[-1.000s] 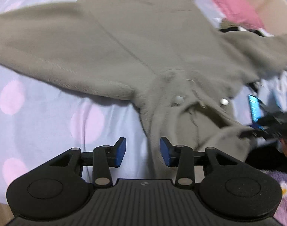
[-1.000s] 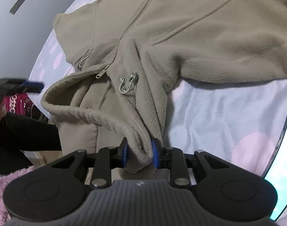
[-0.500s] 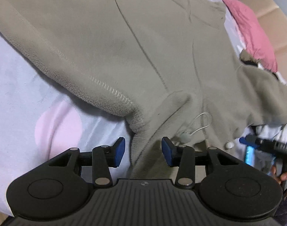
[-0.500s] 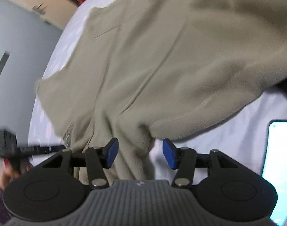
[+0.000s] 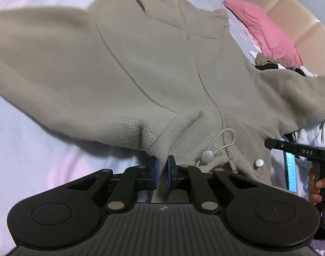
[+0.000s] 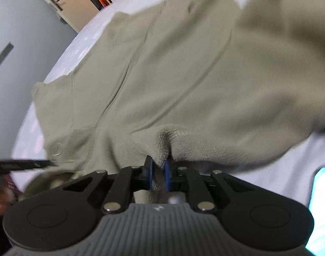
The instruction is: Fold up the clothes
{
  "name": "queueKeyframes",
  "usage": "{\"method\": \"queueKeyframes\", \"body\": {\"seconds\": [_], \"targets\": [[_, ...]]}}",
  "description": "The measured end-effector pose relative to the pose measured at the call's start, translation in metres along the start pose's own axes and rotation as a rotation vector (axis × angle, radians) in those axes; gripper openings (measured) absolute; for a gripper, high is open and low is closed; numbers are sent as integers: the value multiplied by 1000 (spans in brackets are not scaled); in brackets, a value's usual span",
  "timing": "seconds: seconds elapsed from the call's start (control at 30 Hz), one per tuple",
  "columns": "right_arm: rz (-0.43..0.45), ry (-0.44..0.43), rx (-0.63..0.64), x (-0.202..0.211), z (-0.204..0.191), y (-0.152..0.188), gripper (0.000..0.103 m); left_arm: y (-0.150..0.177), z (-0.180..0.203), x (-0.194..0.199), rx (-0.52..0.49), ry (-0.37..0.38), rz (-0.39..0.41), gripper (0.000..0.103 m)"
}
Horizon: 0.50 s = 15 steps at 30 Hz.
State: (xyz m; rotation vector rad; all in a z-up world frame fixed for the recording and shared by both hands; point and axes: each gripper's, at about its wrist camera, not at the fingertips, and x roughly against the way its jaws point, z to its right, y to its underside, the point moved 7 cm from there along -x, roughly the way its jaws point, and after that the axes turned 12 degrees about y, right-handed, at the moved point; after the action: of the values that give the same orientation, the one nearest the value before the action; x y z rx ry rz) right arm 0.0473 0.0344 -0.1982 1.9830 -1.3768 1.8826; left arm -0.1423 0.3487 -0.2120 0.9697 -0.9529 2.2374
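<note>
Both tools clamped on the fleece hoodie: left tool and right tool pinching its shoulders near the bed's edge. Next I'd lift evenly and fold it over.

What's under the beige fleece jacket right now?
The beige fleece jacket lies spread on a pale lilac bedsheet with pink dots, which shows around its edges. Anything beneath its middle is covered and cannot be seen.
</note>
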Motion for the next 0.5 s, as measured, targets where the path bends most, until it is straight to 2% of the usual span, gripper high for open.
{"method": "queueKeyframes", "body": {"seconds": [0.1,0.23,0.27,0.37,0.5], "targets": [[-17,61,90,-15,-6,5,12,6,-7,-20,-21,-53,-59,6],[-58,70,113,-32,-1,11,13,8,-13,-23,18,-27,-60,10],[-65,58,106,-29,1,11,14,8,-14,-16,32,-20,-51,13],[-67,34,91,-13,5,9,24,4,-8,10,14,-40,-14,13],[-48,-12,140,20,-8,12,24,7,23,39,-96,7,12,24]]}}
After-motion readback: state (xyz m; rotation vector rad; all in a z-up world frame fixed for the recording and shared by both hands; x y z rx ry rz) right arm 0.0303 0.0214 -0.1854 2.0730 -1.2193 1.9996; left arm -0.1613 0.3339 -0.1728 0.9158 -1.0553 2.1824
